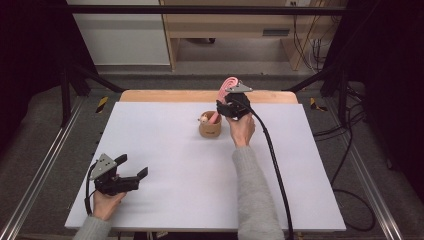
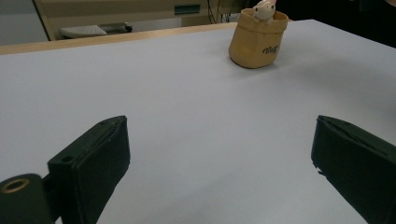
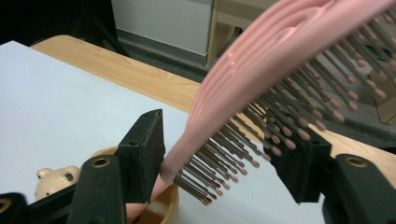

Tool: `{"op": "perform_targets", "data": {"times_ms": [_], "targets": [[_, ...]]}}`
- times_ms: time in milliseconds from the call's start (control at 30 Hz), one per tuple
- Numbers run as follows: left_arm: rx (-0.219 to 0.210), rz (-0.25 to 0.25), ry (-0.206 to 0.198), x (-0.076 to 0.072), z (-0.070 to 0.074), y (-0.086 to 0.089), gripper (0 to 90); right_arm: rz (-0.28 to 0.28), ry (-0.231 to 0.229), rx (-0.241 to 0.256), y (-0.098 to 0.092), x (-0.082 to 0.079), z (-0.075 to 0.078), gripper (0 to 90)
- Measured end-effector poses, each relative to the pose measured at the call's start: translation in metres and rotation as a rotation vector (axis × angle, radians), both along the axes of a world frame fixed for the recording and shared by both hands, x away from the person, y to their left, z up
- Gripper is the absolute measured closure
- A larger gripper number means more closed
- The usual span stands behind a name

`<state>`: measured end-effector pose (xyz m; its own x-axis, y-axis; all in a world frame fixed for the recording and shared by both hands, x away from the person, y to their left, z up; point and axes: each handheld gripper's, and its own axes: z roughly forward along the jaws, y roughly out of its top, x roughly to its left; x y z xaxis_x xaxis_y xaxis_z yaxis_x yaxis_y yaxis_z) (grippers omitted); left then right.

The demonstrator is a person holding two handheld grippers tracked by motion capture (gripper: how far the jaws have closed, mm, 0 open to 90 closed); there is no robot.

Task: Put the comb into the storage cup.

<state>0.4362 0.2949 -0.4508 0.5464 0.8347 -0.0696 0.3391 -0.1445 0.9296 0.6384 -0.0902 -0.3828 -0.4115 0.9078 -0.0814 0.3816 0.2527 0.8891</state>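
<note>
Pink plastic stands between my right gripper's (image 3: 224,154) jaws: the hairbrush (image 3: 280,60), pinched at the neck, handle dipping into the tan fabric cup (image 1: 210,128) just below them, head slanting up and away, bristles toward my right-hand jaw. My left gripper (image 2: 219,154), jaws spread and empty, sits well apart from the cup.

Pink bristled hairbrush (image 3: 261,79), tilted, handle down inside tan cup (image 1: 210,128).

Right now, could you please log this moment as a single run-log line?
right gripper: around pink hairbrush, handle end in tan cup | left gripper: open, idle near table front-left | cup: also holds small figurine
</note>
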Motion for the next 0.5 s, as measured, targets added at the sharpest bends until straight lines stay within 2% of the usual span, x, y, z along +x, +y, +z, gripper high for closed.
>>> {"op": "perform_targets", "data": {"times_ms": [100,233,367,500], "targets": [[0.001,0.000,0.001,0.0001,0.0000,0.0001,4.5,-0.010,0.002,-0.008,-0.0008,0.0010,-0.0018,33.5],[0.001,0.000,0.000,0.0000,0.0000,0.0000,4.5,-0.019,0.029,-0.001,-0.0011,0.0023,-0.0046,29.1],[0.001,0.002,0.001,0.0002,-0.0002,0.0000,4.5,-0.034,0.014,-0.005,0.0001,0.0008,-0.0042,23.5],[0.001,0.001,0.002,0.0001,-0.0001,-0.0002,4.5,-0.084,-0.032,-0.041,0.0032,-0.0052,0.0002,19.0]]}}
